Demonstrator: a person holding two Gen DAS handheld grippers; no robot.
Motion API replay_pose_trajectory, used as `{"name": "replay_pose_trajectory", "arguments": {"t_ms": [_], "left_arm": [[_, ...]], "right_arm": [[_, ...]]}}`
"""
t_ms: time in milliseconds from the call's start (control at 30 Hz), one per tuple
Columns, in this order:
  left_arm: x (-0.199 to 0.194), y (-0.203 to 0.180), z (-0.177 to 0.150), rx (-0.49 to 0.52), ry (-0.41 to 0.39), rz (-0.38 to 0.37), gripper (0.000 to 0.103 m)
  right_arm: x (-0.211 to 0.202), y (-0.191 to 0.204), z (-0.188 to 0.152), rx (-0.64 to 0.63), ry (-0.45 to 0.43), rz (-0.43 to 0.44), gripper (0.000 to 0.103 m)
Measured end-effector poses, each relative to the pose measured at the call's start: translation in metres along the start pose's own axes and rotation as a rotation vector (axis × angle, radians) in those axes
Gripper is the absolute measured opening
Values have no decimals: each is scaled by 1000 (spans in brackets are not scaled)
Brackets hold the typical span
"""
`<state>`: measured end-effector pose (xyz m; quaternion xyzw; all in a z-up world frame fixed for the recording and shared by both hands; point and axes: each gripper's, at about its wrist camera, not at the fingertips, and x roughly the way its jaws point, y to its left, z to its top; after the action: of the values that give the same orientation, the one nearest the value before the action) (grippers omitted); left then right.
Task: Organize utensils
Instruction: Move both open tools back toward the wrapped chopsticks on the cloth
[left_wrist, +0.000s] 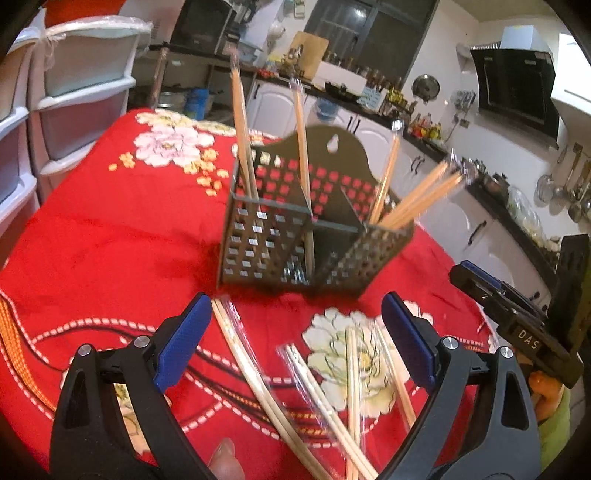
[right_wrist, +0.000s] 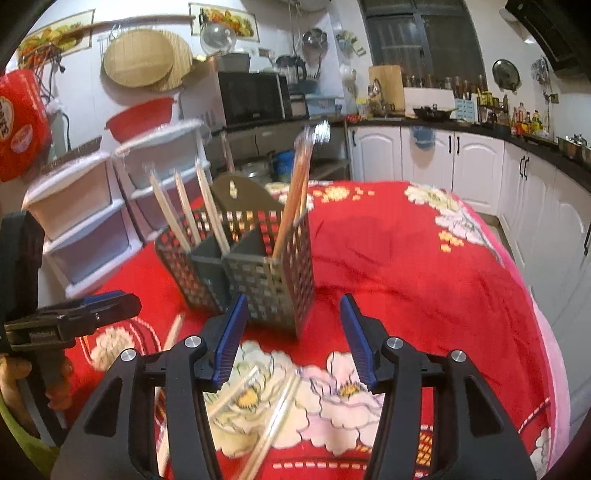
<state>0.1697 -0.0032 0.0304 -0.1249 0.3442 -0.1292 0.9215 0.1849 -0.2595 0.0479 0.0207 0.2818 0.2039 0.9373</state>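
Note:
A dark perforated utensil holder (left_wrist: 314, 229) stands on the red flowered tablecloth (left_wrist: 110, 240), with wooden chopsticks (left_wrist: 417, 199) leaning out of its compartments. My left gripper (left_wrist: 295, 332) is open just in front of it, its blue pads wide apart and nothing pressed between them. Loose chopsticks in clear sleeves (left_wrist: 258, 387) lie on the cloth below the pads. In the right wrist view the holder (right_wrist: 258, 266) is close ahead. My right gripper (right_wrist: 295, 332) is open and empty, above more loose chopsticks (right_wrist: 273, 417).
White plastic drawer units (left_wrist: 74, 110) stand past the table's left edge. Kitchen counters and white cabinets (right_wrist: 461, 166) run behind and to the right. The right gripper (left_wrist: 469, 275) shows at the left view's right edge, and the left gripper (right_wrist: 110, 302) at the right view's left edge.

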Motion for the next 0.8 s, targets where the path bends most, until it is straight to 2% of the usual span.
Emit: {"name": "replay_pose_trajectory", "arguments": {"t_ms": [200,300,400,467,567,667,800], "left_arm": [[12,-6,-15,29,71,-4,84],[17,-8,-20,40,105,-9,76],[21,-11,-25,61,136,-13,69],[24,-13,-29,74,154,-14,60],[28,-14,-33,87,179,-3,54],[32,-16,-36,106,196,12,50],[41,-17,-38,114,237,30,48]], "right_arm": [[11,1,-16,-24,86,-12,50],[14,0,-22,-27,116,-10,50],[18,-1,-26,-21,146,5,44],[21,-3,-29,-19,171,18,37],[27,-4,-33,-10,207,32,33],[34,-7,-36,1,251,51,26],[45,-6,-40,-11,300,54,25]]}}
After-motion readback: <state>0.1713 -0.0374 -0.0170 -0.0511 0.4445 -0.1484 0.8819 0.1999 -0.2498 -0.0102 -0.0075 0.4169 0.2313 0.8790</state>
